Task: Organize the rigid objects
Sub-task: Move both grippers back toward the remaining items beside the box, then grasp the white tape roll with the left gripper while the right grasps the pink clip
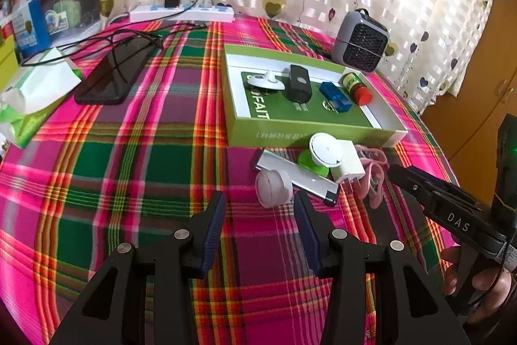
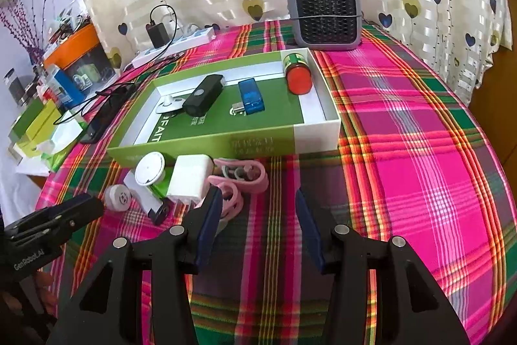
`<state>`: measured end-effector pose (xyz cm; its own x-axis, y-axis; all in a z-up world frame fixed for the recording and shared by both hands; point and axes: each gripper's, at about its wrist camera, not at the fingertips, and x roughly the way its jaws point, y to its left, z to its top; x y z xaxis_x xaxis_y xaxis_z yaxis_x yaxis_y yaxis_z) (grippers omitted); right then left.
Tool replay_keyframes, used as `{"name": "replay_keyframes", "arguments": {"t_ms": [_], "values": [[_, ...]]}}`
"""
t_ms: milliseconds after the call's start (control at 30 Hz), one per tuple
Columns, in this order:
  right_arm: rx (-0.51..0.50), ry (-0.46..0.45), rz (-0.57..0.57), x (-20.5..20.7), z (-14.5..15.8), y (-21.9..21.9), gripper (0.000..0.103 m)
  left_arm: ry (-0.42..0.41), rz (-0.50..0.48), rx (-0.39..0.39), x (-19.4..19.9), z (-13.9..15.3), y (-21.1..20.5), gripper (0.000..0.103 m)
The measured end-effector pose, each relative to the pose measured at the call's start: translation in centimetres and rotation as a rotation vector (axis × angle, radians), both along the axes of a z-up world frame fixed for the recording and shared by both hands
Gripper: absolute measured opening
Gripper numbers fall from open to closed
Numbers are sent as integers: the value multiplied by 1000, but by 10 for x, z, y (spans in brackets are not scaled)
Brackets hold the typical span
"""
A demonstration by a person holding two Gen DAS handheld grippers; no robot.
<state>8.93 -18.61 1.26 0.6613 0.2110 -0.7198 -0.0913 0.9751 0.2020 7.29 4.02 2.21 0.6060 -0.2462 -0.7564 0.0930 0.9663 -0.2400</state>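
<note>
Both of your tools stand open with nothing held: the left gripper [image 1: 258, 212] hovers just short of the small round white case [image 1: 274, 187], and the right gripper [image 2: 257, 209] hangs over bare cloth in front of the green box [image 2: 206, 142], its left finger close beside the pink cable [image 2: 239, 180]. Judging by what already lies in the box, you are roughly halfway: a white knob [image 2: 169, 104], a black device [image 2: 204, 95], a blue stick [image 2: 251, 95] and a red-capped bottle [image 2: 298, 73] are inside. Still outside, heaped against the box's front wall, are the white disc [image 2: 149, 168], the white charger [image 2: 190, 177], the silver bar [image 1: 297, 175], the round case and the cable. The box has open floor at its near-left end and near-right corner. You have wide free cloth to the right of the box; to its left, the phone [image 1: 113, 75] and loose wires crowd the way.
</note>
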Motion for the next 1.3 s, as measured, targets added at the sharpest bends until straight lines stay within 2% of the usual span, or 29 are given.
{"name": "replay_keyframes", "arguments": {"t_ms": [867,1300], "values": [[10,37,22,7,-8,29,48,17,-27,-1,18,-13,-8,43],[-50,52,0,2,-10,23,49,19,-29,18,20,-14,-8,43]]}}
